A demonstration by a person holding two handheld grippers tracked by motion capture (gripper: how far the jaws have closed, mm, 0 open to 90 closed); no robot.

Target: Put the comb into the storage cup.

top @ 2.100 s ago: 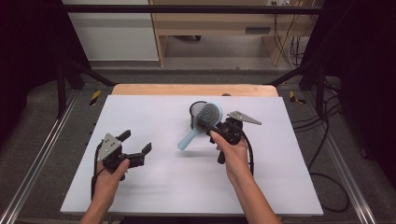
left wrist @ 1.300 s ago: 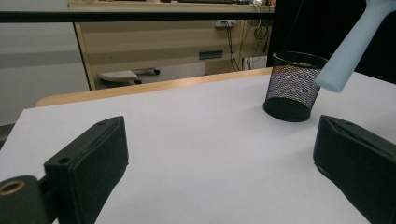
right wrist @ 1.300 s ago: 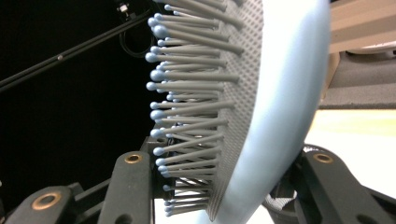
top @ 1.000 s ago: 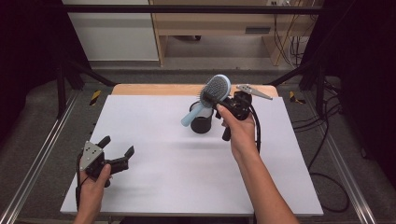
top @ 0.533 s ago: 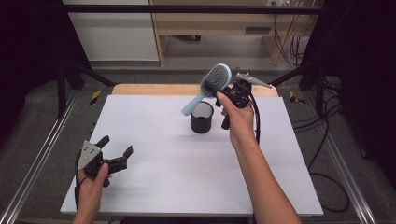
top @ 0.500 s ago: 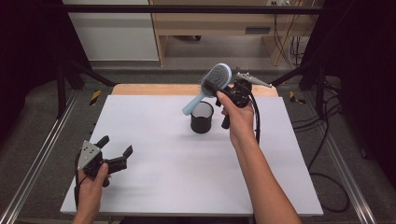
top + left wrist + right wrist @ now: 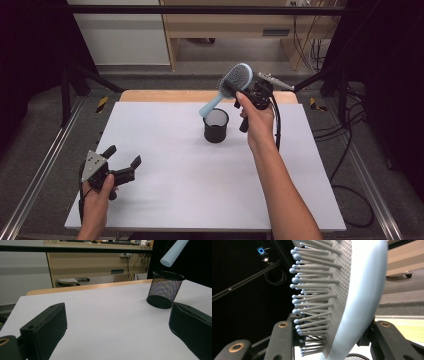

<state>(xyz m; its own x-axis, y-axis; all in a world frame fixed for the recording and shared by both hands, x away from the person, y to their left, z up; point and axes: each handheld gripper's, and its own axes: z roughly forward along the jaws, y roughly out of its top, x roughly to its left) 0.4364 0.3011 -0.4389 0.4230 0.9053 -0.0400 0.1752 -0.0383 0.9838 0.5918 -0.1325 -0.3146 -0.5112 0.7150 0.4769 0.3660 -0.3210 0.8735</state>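
Brush (image 7: pixel 236 80) head sits clamped in my right gripper (image 7: pixel 252 91), handle slanting down over the mesh cup (image 7: pixel 216 125) mid-table (image 7: pixel 200 175) without touching it, while my left gripper (image 7: pixel 121 163), jaws spread and empty, rests near the front-left corner.

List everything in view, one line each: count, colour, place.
hairbrush: one, light blue with grey bristles, held by its head above the cup, handle slanting down toward the cup's mouth
mesh cup: one, black, upright on the board, far centre
board: one, white, covering the table
wooden table edge: one, tan, behind the board
left gripper: one, black, near left corner, jaws open
right gripper: one, black, raised, jaws shut on the hairbrush
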